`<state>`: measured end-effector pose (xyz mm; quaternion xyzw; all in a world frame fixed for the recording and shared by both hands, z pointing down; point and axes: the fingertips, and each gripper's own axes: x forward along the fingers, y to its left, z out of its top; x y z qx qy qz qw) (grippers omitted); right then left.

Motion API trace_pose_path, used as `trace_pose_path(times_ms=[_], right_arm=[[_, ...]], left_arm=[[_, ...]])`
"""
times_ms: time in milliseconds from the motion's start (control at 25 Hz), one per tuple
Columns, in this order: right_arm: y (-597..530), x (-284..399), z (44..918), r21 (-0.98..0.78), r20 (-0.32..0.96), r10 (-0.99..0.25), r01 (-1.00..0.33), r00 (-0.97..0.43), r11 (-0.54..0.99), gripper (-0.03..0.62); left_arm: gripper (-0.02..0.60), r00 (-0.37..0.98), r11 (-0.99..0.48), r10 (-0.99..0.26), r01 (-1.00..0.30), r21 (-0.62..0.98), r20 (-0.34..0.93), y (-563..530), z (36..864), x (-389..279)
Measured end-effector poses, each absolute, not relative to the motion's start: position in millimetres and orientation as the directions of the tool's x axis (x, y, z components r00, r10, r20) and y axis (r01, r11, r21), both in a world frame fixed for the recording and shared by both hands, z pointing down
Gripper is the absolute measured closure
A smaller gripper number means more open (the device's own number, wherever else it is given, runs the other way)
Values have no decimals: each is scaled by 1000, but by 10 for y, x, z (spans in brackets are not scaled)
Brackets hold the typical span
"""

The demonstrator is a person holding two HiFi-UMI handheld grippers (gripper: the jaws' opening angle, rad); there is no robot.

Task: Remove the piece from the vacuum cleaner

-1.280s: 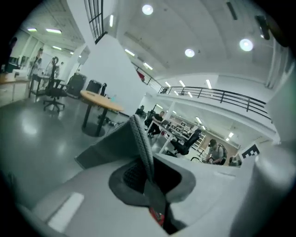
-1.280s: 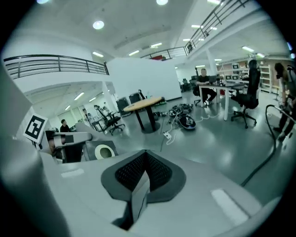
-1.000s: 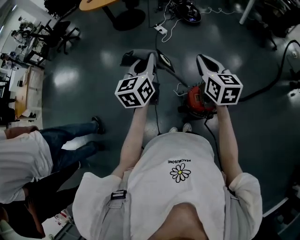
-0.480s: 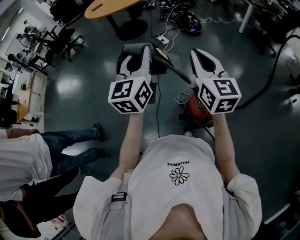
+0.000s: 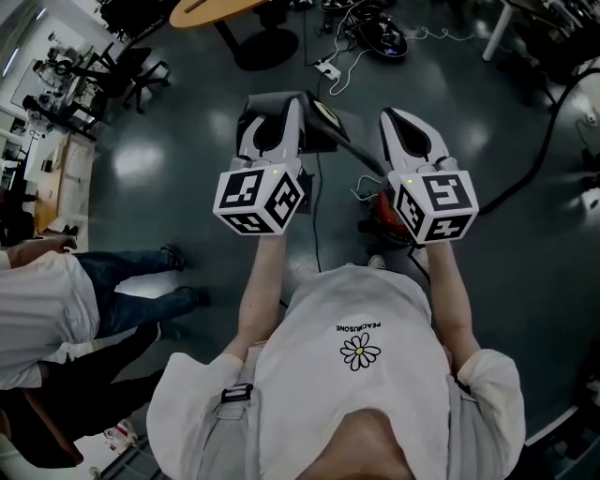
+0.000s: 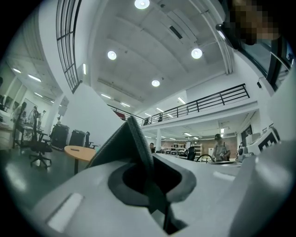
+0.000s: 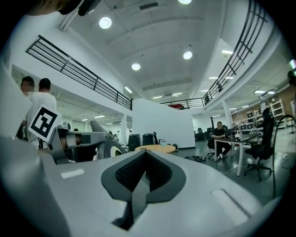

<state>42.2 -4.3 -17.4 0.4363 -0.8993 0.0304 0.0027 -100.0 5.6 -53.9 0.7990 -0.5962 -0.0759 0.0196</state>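
Observation:
In the head view the red vacuum cleaner (image 5: 382, 212) stands on the dark floor, mostly hidden under my right gripper's marker cube. Its black wand (image 5: 354, 148) runs up-left to a black floor head (image 5: 324, 128) between the two grippers. My left gripper (image 5: 289, 105) and right gripper (image 5: 391, 116) are held up side by side above the vacuum, apart from it. Both gripper views look out across the hall, not at the vacuum. The left gripper (image 6: 132, 124) is shut on nothing, and the right gripper (image 7: 144, 155) is shut on nothing too.
A person in a white shirt and jeans (image 5: 66, 300) stands close at my left. A round wooden table (image 5: 211, 9), a power strip with cables (image 5: 326, 66) and office chairs (image 5: 122, 70) lie ahead. A thick black hose (image 5: 548, 131) curves along the floor at right.
Both grippers have risen and moved forward, away from my body, still shut. The person at the left has drawn the outstretched leg back.

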Motion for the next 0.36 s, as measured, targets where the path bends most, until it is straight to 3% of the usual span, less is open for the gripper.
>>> trace_pose_path(times_ms=[360], right_arm=[[15,477,-78,-45,52,-767,-769,-639,638,574]], left_arm=[[563,308,-318,-947,-939,134,-90,67,-491,-814]])
